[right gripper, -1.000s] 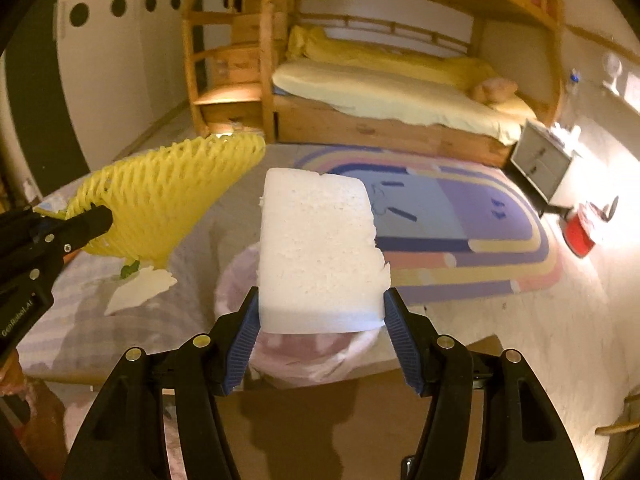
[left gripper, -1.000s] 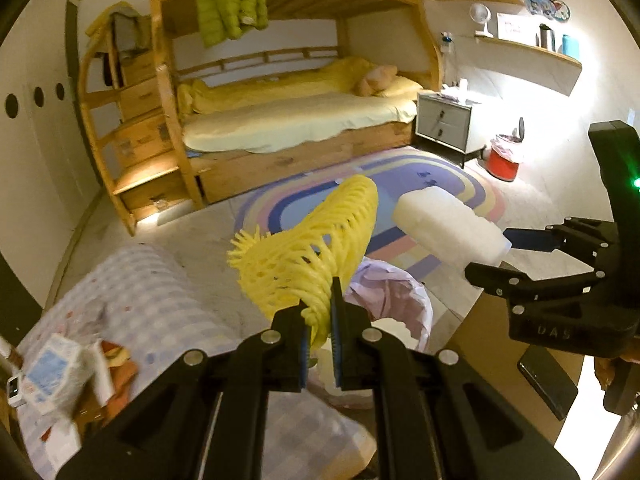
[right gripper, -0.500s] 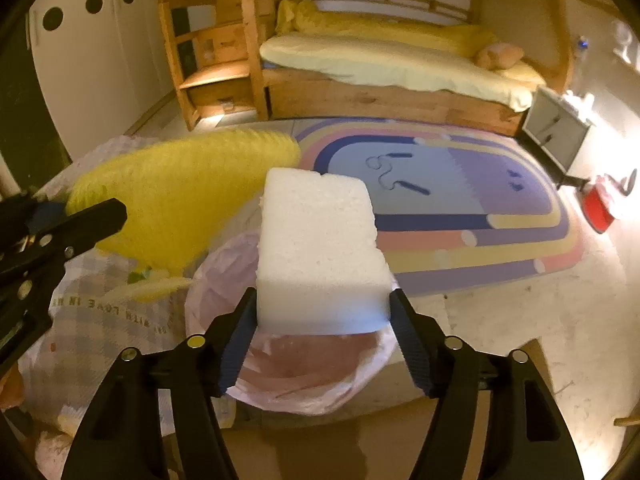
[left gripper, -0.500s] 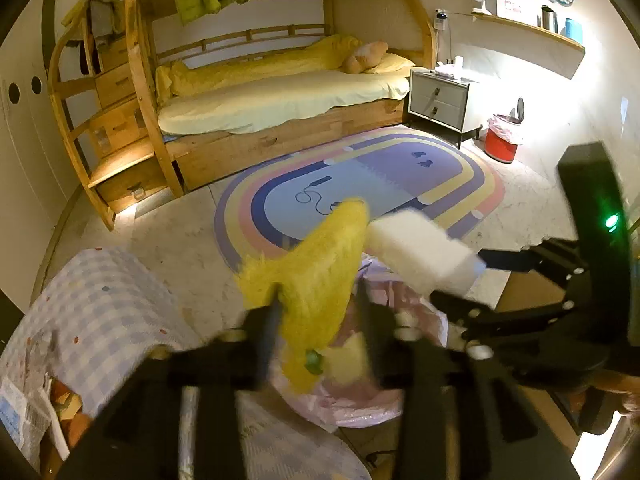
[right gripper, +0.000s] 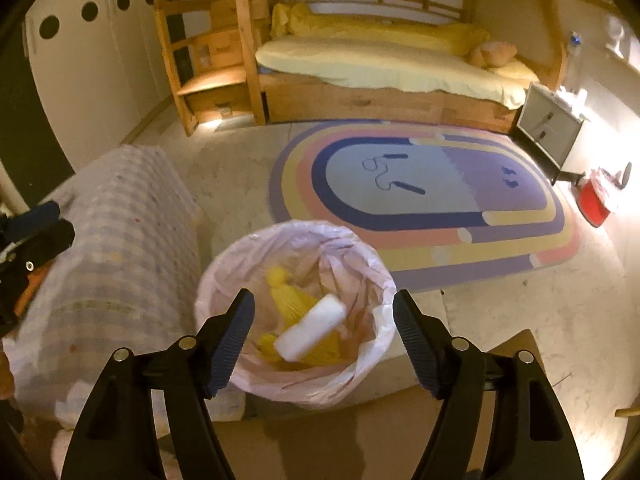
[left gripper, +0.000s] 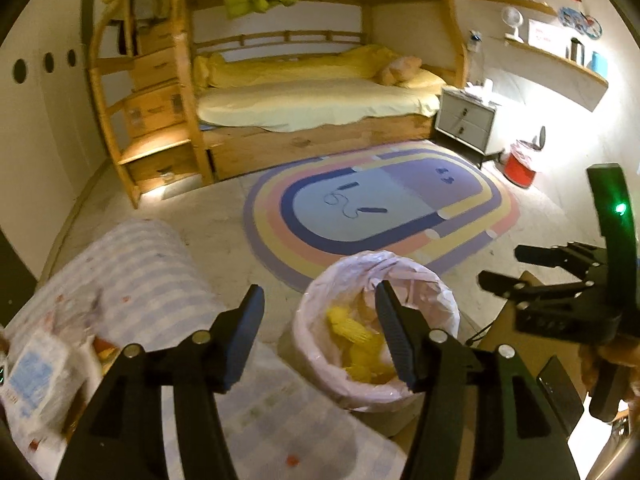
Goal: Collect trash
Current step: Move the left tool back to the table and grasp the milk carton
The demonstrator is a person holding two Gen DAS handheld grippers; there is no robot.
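A bin lined with a pink bag (left gripper: pixel 348 260) (right gripper: pixel 288 228) stands on the floor right below both grippers. A yellow foam net (left gripper: pixel 352 332) (right gripper: pixel 288 300) lies inside it. On top of the net, blurred, is a white foam block (right gripper: pixel 312 328). My left gripper (left gripper: pixel 320 292) hangs over the bin's left side, its jaws opening with nothing between them. Directly above the bin, my right gripper (right gripper: pixel 323 298) is also opening and holds nothing. It shows at the right (left gripper: pixel 520 268) in the left wrist view, and the left gripper (right gripper: pixel 36 224) shows at the left edge of the right wrist view.
A table under a checkered cloth (left gripper: pixel 140 264) lies left of the bin, with wrappers (left gripper: pixel 36 376) on its near end. A brown cardboard surface (right gripper: pixel 340 440) and a dark phone (left gripper: pixel 560 392) are close below. Beyond are a striped rug (right gripper: pixel 432 200), a bunk bed and a red bin (left gripper: pixel 520 164).
Both grippers have opened over the bin. The yellow foam net left the left gripper and the white foam block left the right one; both are now inside the pink bag.
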